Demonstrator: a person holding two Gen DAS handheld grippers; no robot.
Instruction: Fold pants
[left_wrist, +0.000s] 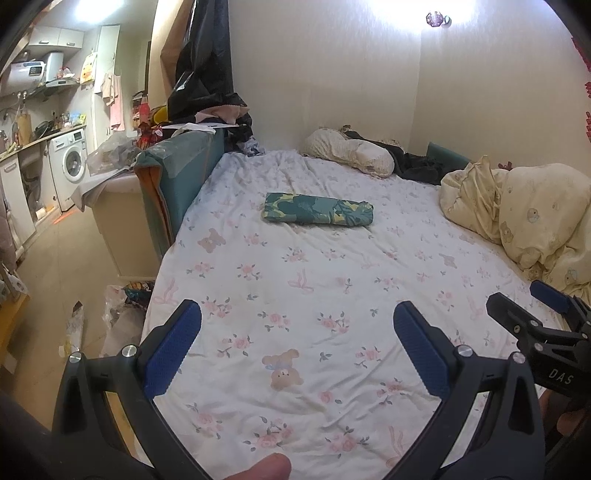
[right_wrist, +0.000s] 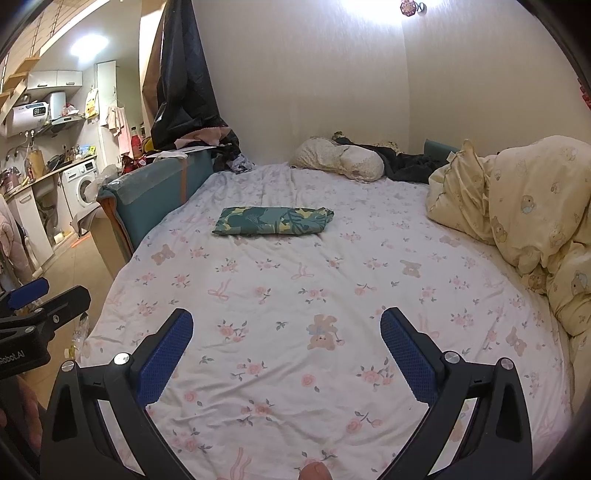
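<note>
The pants (left_wrist: 318, 209) are green with a leaf print and lie folded into a flat rectangle on the flowered bed sheet (left_wrist: 295, 295), toward the far middle of the bed; they also show in the right wrist view (right_wrist: 273, 220). My left gripper (left_wrist: 297, 325) is open and empty, held above the near part of the bed, well short of the pants. My right gripper (right_wrist: 286, 330) is open and empty too, beside the left one. The right gripper shows at the right edge of the left wrist view (left_wrist: 535, 314), the left gripper at the left edge of the right wrist view (right_wrist: 44, 299).
A bunched yellow duvet (left_wrist: 524, 210) lies along the bed's right side. A pillow (left_wrist: 351, 151) and dark clothes (left_wrist: 417, 164) sit at the far wall. A teal bed board (left_wrist: 181, 177) edges the left side. Bags (left_wrist: 122, 321) lie on the floor; a kitchen with a washing machine (left_wrist: 70, 162) is beyond.
</note>
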